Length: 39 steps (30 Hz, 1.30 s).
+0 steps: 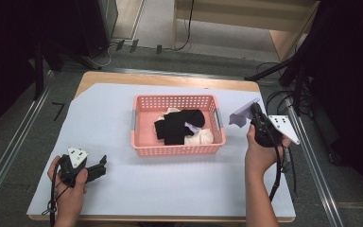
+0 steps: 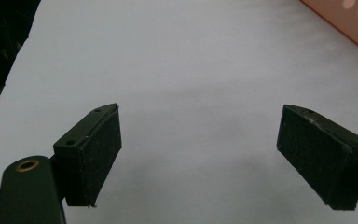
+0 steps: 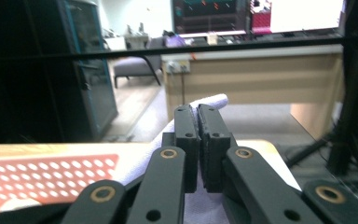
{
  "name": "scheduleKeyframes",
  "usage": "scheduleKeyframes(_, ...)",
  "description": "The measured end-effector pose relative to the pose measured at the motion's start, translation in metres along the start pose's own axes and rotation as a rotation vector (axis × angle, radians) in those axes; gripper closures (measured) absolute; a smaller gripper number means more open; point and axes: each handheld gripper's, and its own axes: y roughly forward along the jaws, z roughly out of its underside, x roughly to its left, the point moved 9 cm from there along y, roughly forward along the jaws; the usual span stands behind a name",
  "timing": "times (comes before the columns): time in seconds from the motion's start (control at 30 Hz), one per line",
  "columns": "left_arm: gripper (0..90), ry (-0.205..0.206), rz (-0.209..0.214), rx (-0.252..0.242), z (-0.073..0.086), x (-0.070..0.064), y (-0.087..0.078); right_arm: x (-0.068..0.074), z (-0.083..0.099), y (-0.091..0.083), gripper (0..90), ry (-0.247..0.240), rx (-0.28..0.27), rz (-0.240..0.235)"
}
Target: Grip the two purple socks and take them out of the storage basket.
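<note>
- While right gripper [image 1: 248, 115] clamps pale lavender-white cloth sock [image 1: 241, 115] just beside pink perforated plastic basket [image 1: 177, 150], still outside it.
- Black and cream socks [image 1: 182, 126] already inside; drop-in left.
- L gripper [image 1: 102, 165] jaws spread, empty, resting near table edge.

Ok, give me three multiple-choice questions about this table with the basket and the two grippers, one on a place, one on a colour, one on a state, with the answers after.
1. Where is the pale sock that the right gripper holds?
A. Inside the basket
B. Just past the basket's right end
C. By the left gripper

2. What colour is the basket?
A. Pink
B. Blue
C. Green

3. How do the jaws of the left gripper stand?
A. Shut on a sock
B. Shut on nothing
C. Wide open over the bare white cover

Answers: 1 B, the high view shows it raised beside the basket's right end. 2 A, its perforated walls are pink. 3 C, the left gripper view shows the jaws far apart with nothing between.
</note>
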Motion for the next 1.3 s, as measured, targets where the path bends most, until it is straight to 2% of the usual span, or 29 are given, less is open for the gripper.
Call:
scheduleKeyframes(0.03,14.7,0.000,0.001,0.000,0.000,0.000,0.000,-0.003,0.004,0.000,82.5,0.005,0.012,0.015)
scheduleKeyframes(0.07,14.7,0.000,0.001,0.001,0.000,0.000,0.000,-0.005,0.010,0.001,69.7,0.019,0.021,0.019)
scheduleKeyframes(0.1,14.7,0.000,0.000,0.001,0.000,0.000,0.000,-0.004,0.011,0.002,64.5,0.007,0.021,0.016)
scheduleKeyframes(0.13,14.7,0.000,0.000,0.001,0.000,0.000,0.000,-0.002,0.013,0.003,60.7,-0.006,0.026,0.019)
scheduleKeyframes(0.17,14.7,0.000,0.000,0.001,0.000,0.000,0.000,-0.002,0.013,0.003,60.7,-0.006,0.026,0.019)
scheduleKeyframes(0.23,14.7,0.000,0.001,0.002,0.000,0.000,0.000,0.008,0.015,0.005,58.9,-0.025,0.033,-0.010)
scheduleKeyframes(0.27,14.7,0.000,0.000,0.001,0.000,0.000,0.000,0.014,0.017,0.005,58.6,-0.026,0.040,-0.034)
scheduleKeyframes(0.3,14.7,0.002,-0.001,0.001,0.000,0.000,0.000,0.030,0.021,0.008,59.3,-0.039,0.062,-0.085)
scheduleKeyframes(0.33,14.7,0.001,-0.001,0.000,0.000,0.000,0.000,0.030,0.021,0.008,59.3,-0.039,0.062,-0.085)
scheduleKeyframes(0.37,14.7,0.001,0.000,0.000,0.000,0.000,0.000,0.038,0.023,0.008,59.4,-0.038,0.080,-0.111)
scheduleKeyframes(0.5,14.7,0.000,0.001,0.001,0.000,0.000,0.000,0.078,0.041,0.013,61.6,-0.100,0.164,-0.239)
scheduleKeyframes(0.57,14.7,-0.002,0.003,0.002,0.000,0.000,0.000,0.092,0.048,0.015,64.3,-0.131,0.198,-0.269)
scheduleKeyframes(0.63,14.7,0.000,0.003,0.002,0.000,0.000,0.000,0.107,0.057,0.017,66.9,-0.130,0.253,-0.305)
scheduleKeyframes(0.73,14.7,-0.002,0.006,-0.003,0.000,0.000,0.000,0.120,0.065,0.021,68.1,-0.134,0.294,-0.343)
scheduleKeyframes(0.77,14.7,-0.002,0.006,-0.003,0.000,0.000,0.000,0.125,0.070,0.022,68.6,-0.138,0.326,-0.357)
scheduleKeyframes(0.97,14.7,-0.001,0.006,0.001,0.000,0.000,0.000,0.142,0.093,0.030,69.3,-0.180,0.461,-0.381)
scheduleKeyframes(1.17,14.7,-0.001,0.006,0.002,0.000,0.000,0.000,0.152,0.102,0.032,68.8,-0.189,0.520,-0.411)
scheduleKeyframes(1.23,14.7,-0.001,0.005,0.001,0.000,0.000,0.000,0.152,0.103,0.032,68.6,-0.203,0.539,-0.406)
scheduleKeyframes(1.3,14.7,-0.001,0.005,0.002,0.000,0.000,0.000,0.152,0.104,0.032,68.6,-0.196,0.554,-0.408)
